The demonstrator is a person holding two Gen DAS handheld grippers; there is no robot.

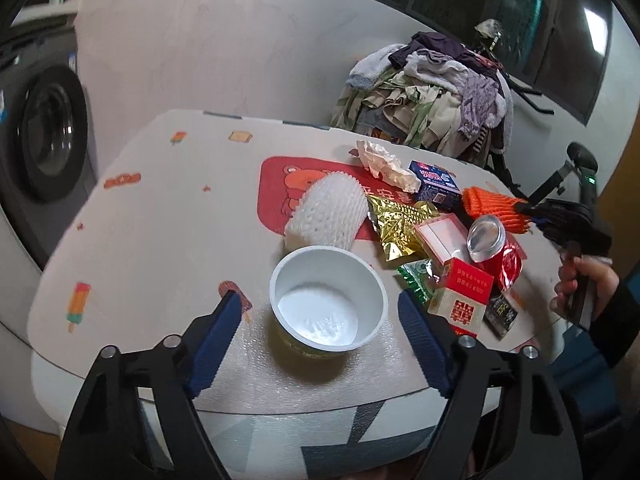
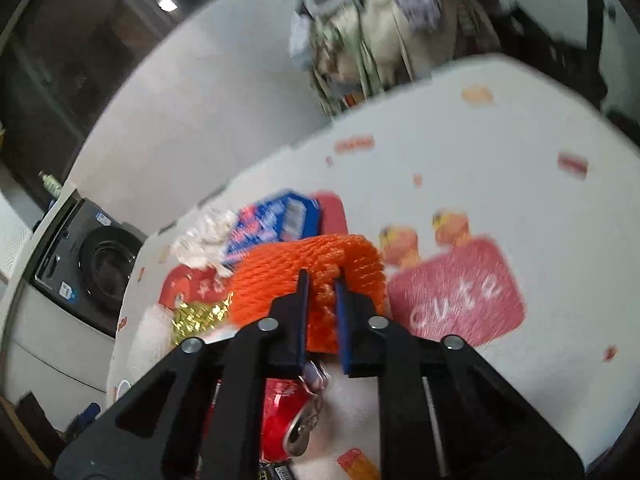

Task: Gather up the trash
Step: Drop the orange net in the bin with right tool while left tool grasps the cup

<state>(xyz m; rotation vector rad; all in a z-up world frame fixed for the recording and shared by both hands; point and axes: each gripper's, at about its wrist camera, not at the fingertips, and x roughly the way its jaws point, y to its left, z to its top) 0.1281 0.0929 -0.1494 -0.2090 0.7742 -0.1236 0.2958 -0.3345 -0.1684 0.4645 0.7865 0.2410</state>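
Between the right tool point(image 2: 321, 280) blades, orange foam net point(image 2: 308, 268) pinched, lying crosswise; left tool point(image 1: 320, 312) spread.

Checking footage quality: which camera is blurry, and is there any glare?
Right wrist view: motion-smeared, though the right gripper pinching the orange foam net stays readable. Left wrist view: mostly sharp; white cup crisp, bright reflection on the window.

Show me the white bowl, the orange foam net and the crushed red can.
white bowl point(image 1: 320, 316), left wrist view, inner bottom.
orange foam net point(image 2: 280, 268), right wrist view, top mesh.
crushed red can point(image 1: 486, 236), left wrist view, silver base.
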